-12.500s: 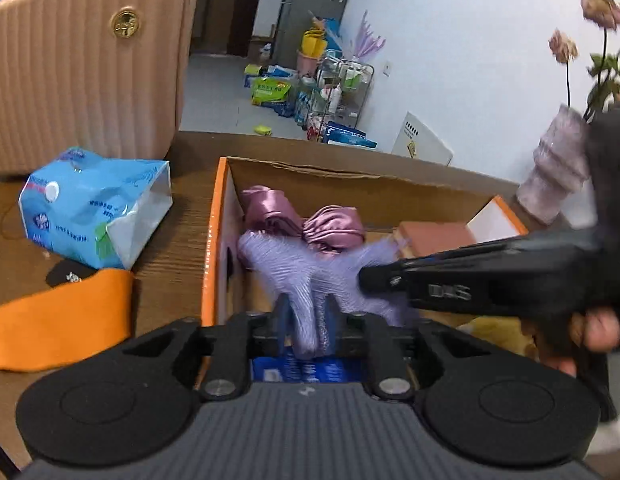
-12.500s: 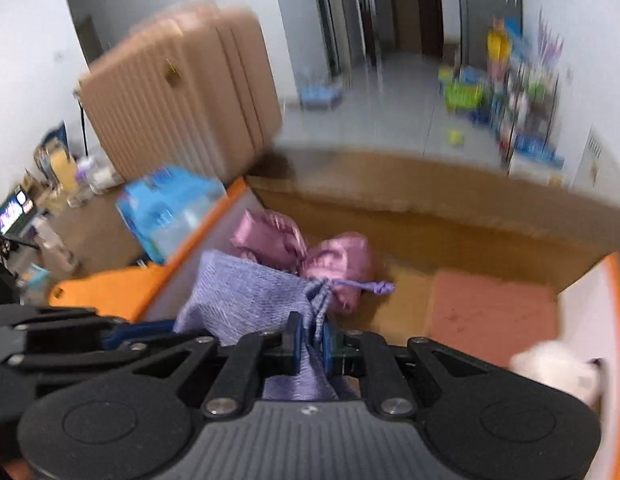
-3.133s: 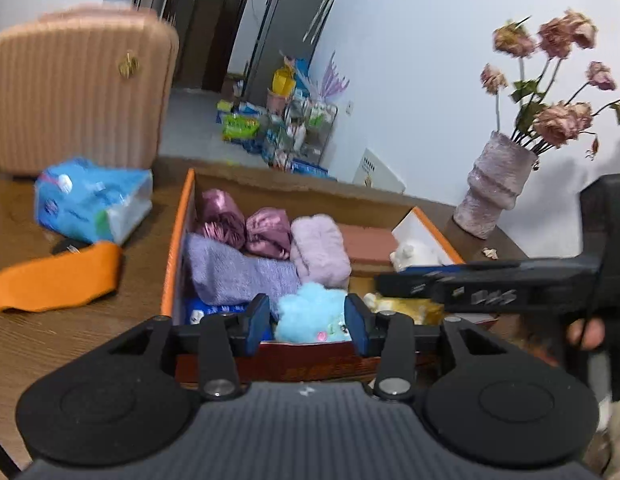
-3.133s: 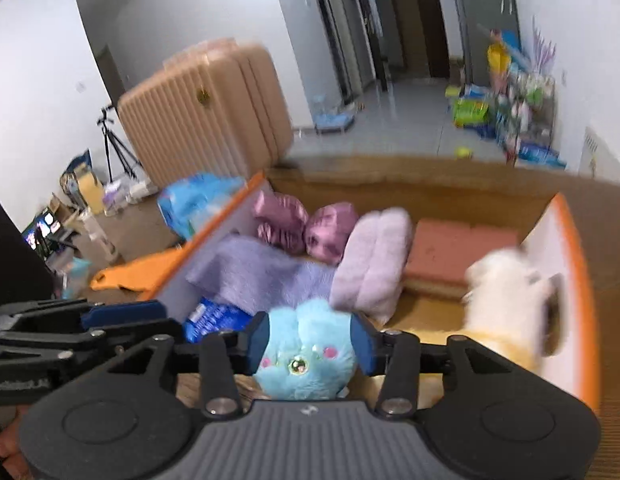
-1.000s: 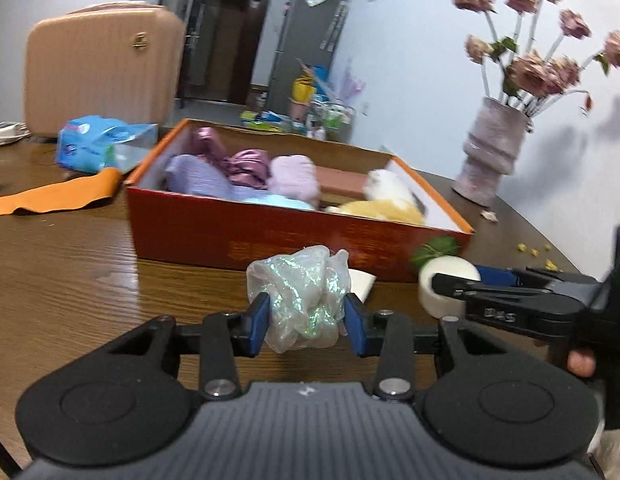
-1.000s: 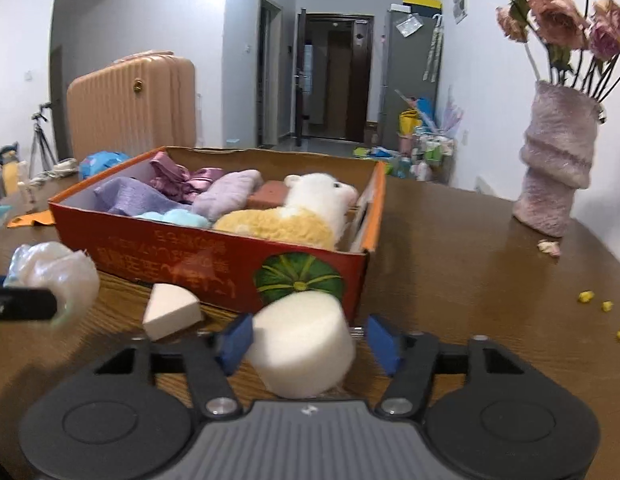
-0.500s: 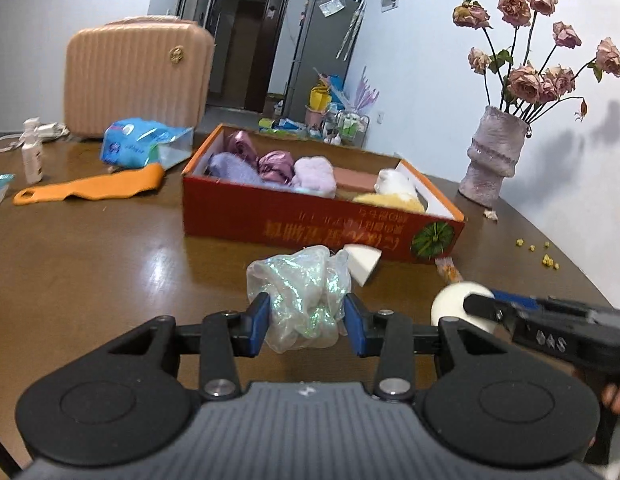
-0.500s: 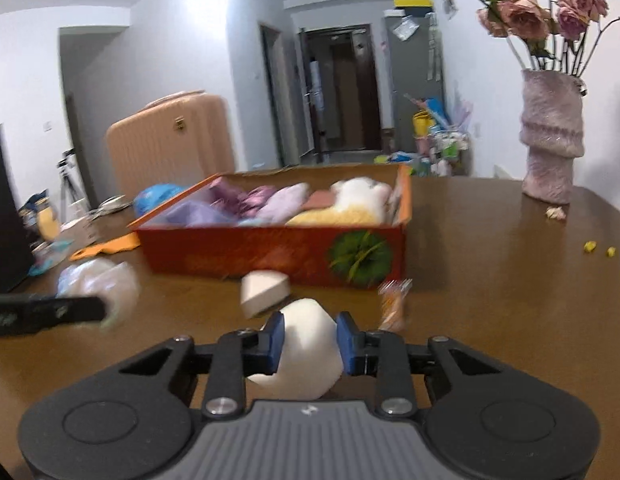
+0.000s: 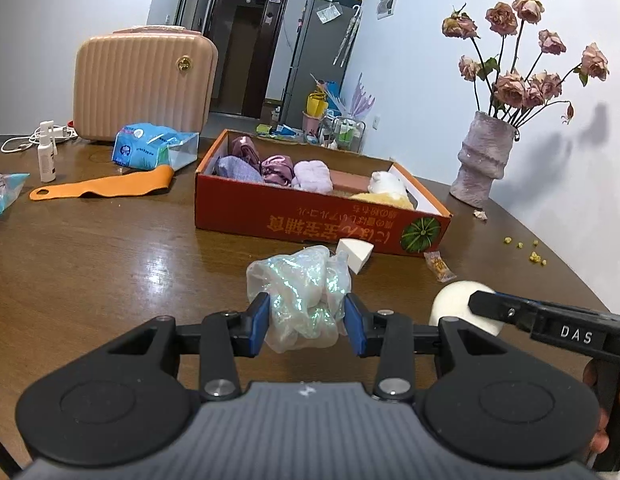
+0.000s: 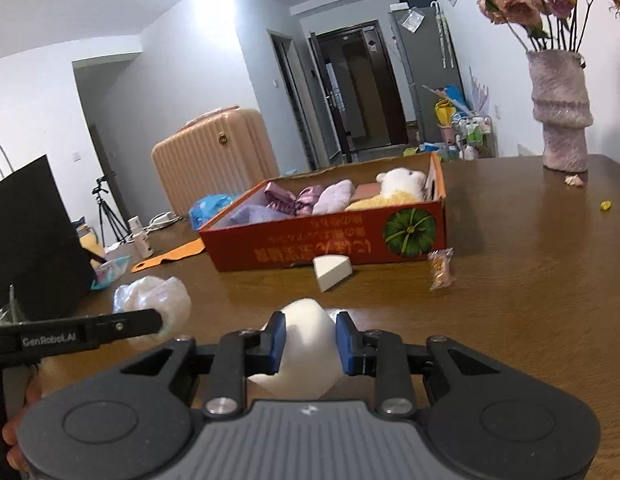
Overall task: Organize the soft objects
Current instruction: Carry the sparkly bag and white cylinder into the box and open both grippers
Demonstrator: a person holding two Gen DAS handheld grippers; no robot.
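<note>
The red cardboard box (image 9: 310,216) is being taken as the landmark here. Inside it, several soft things are already being kept: a purple knitted pouch (image 9: 231,170) at its left end, pink satin pieces (image 9: 275,168) and a lilac fluffy roll (image 9: 313,174) beside it, and a white-and-yellow plush toy (image 10: 398,188) toward its right end.

Well in front of the box, a crumpled iridescent plastic bag (image 9: 299,296) is being gripped by the left gripper (image 9: 305,322), its blue pads being pressed into both sides of the bag. To the right of that, also in front of the box and clear of it, a white foam cylinder (image 10: 305,344) is being squeezed by the right gripper (image 10: 310,344), the foam being visibly pinched in between the pads.

Neither item is being placed in the box yet. A white wedge sponge (image 9: 354,251) is being left on the table (image 9: 109,248) just in front of the box's front wall, and a small snack packet (image 9: 438,266) near its front right corner. The task is judged to be largely done, with the two held items and the wedge remaining to be sorted.
</note>
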